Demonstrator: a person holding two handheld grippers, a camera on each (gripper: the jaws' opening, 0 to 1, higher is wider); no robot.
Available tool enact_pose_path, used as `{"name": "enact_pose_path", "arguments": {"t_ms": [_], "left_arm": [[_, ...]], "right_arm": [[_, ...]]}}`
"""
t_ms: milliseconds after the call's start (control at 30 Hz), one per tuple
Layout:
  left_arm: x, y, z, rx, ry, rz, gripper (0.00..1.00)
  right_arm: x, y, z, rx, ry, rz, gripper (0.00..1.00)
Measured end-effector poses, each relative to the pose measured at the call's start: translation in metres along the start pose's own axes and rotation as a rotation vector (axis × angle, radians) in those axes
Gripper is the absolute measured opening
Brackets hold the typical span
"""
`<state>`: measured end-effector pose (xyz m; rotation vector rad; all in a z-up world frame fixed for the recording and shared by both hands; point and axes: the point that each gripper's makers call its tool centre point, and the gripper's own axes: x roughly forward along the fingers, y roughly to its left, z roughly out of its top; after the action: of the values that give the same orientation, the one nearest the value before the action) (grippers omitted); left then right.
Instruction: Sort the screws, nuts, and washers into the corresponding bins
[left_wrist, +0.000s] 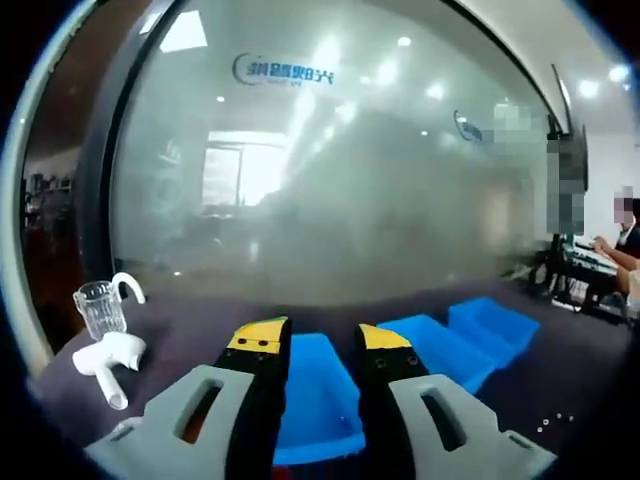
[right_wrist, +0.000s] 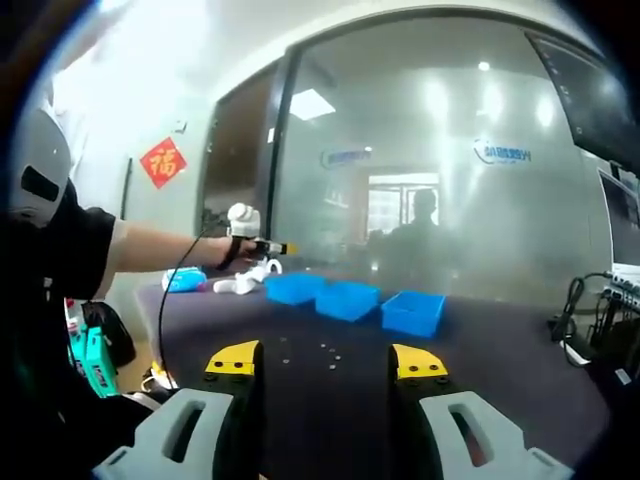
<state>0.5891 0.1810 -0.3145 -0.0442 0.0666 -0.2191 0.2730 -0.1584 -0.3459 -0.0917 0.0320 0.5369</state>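
Item: sorting station, dark table (right_wrist: 480, 350), as seen from the two tongs I hold. Left gripper (left_wrist: 322, 345): jaws parted, yellow tips apart with blue plastic showing between them, nothing held; it hangs just over the nearest of the blue bins (left_wrist: 315, 395). Right gripper (right_wrist: 325, 362): jaws set wide, nothing between them but bare tabletop; it is held back from the work, well apart from the bins. Bins: three, blue, open-topped, in a row; in the right gripper view they read as near-left bin (right_wrist: 293, 288), middle bin (right_wrist: 347, 299) and right bin (right_wrist: 413, 312). What lies inside them I cannot tell; the part of the nearest bin's floor visible in the left gripper view looks bare. Small hardware (right_wrist: 325, 350): a loose scatter of pale specks on the table in front of the bins, between them and my right gripper; a few more specks (left_wrist: 556, 421) show at the low right of the left gripper view. Too small to tell screws from nuts from washers. My left arm (right_wrist: 160, 248) reaches out over the far end of the table. Other objects: a clear glass mug (left_wrist: 100, 308) and a white plastic piece (left_wrist: 110, 358) beside the bins. Progress, by my judgement: at or near the start; the hardware seems unsorted, neither gripper is loaded, all picking and dropping remains.
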Motion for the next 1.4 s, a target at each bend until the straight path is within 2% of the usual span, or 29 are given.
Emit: {"name": "enact_pose_path", "arguments": {"t_ms": [67, 133, 400, 500, 633, 700, 1033, 1167, 1267, 1333, 1400], "left_arm": [[-0.005, -0.004, -0.003, 0.018, 0.003, -0.014, 0.29], [-0.013, -0.008, -0.018, 0.096, 0.062, -0.028, 0.31], [-0.054, -0.021, -0.030, 0.104, 0.042, -0.090, 0.36], [-0.080, -0.035, -0.027, 0.064, 0.010, -0.139, 0.37], [-0.112, -0.053, -0.028, 0.069, -0.014, -0.186, 0.37], [-0.126, -0.058, -0.031, 0.079, -0.017, -0.203, 0.37], [-0.193, -0.084, -0.049, 0.023, -0.046, -0.306, 0.37], [-0.213, -0.093, -0.058, 0.034, -0.025, -0.339, 0.36], [-0.227, -0.103, -0.066, 0.073, -0.005, -0.381, 0.36], [-0.236, -0.113, -0.076, 0.094, 0.039, -0.434, 0.36], [-0.242, -0.118, -0.085, 0.115, 0.082, -0.453, 0.37]], "right_arm": [[0.000, 0.000, 0.001, -0.001, -0.002, 0.001, 0.45], [-0.001, 0.000, 0.002, 0.001, -0.007, 0.000, 0.45], [-0.004, -0.001, 0.003, 0.002, -0.008, -0.006, 0.45], [-0.004, -0.002, 0.003, 0.002, -0.009, -0.008, 0.45], [-0.003, -0.002, 0.002, 0.005, -0.010, -0.007, 0.45], [-0.002, -0.001, 0.001, 0.005, -0.009, -0.003, 0.45], [0.000, 0.004, -0.002, 0.001, 0.002, 0.011, 0.45], [0.000, 0.006, -0.003, 0.007, 0.002, 0.015, 0.45], [0.001, 0.008, -0.005, 0.004, 0.008, 0.020, 0.45], [0.001, 0.012, -0.008, -0.003, 0.016, 0.029, 0.45], [0.000, 0.013, -0.008, -0.001, 0.017, 0.032, 0.46]]}}
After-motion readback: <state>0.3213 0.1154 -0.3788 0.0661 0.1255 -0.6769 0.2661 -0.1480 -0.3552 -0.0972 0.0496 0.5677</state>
